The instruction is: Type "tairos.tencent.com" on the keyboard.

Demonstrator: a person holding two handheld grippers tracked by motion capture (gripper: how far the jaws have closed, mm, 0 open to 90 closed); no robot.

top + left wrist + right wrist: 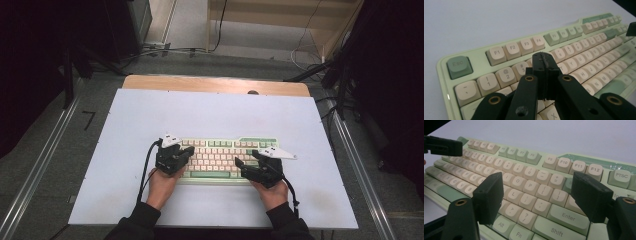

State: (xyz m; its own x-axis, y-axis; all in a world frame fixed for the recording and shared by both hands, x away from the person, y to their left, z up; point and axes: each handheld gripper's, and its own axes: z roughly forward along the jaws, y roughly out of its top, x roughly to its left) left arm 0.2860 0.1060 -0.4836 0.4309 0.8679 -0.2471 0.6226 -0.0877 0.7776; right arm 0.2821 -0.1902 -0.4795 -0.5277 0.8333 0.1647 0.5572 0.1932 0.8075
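Two tongs were over one keyboard [225,156], which lay flat on the white worktop [210,112], near its front edge and roughly centred. Left tongs [188,150] sat above the keyboard's left end, jaws pressed fully together with nothing between them; in the left gripper view the closed tips [545,65] hovered over the number row around keys 3 and 4, contact with the caps unclear. Right tongs [246,161] sat over the right end, jaws spread wide and empty; in the right gripper view [537,195] the P, L and punctuation keys showed between them, with Enter and Shift under the right-hand jaw. Each hand gripped its tool from the near edge.
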